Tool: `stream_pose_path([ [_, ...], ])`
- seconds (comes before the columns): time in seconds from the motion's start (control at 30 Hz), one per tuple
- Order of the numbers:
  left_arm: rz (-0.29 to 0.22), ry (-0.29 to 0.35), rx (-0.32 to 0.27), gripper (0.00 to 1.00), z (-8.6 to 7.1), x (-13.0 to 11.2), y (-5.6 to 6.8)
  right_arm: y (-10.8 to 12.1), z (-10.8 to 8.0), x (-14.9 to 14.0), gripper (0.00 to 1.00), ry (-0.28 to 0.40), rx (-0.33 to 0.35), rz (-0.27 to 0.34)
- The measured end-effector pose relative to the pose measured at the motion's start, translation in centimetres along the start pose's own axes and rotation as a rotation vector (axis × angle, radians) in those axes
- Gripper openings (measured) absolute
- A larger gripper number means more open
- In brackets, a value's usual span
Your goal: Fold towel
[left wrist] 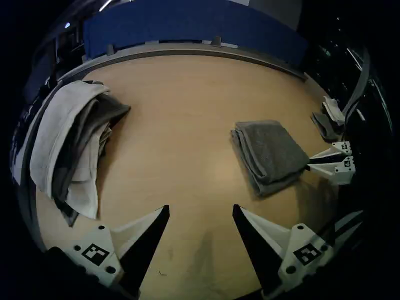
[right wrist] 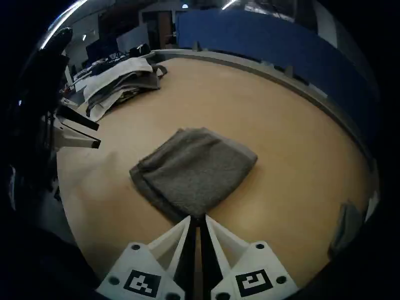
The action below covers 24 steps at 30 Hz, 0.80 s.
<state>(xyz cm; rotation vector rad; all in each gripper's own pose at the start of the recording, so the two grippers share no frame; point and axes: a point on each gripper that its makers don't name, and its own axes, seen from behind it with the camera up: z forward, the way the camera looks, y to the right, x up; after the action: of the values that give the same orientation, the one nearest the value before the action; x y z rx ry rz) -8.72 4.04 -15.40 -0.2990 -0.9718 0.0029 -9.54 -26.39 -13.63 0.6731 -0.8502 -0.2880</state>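
Right gripper (right wrist: 196, 220) nearly closed at folded towel (right wrist: 195, 172) corner (pinch unclear). Left gripper (left wrist: 201, 210) wide open over desk (left wrist: 190, 100).

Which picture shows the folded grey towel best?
The right gripper view. The folded grey towel sits big and in the middle there, right ahead of the right gripper. The left gripper view shows it smaller, off to one side.
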Motion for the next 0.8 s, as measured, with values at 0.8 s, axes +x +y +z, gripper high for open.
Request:
stream_pose_path([
  [0.8,0.003,0.033,0.000,0.94,-0.3,1.2,0.7,3.3,-8.9,11.1,0.05,0.259,-0.069,-0.113],
])
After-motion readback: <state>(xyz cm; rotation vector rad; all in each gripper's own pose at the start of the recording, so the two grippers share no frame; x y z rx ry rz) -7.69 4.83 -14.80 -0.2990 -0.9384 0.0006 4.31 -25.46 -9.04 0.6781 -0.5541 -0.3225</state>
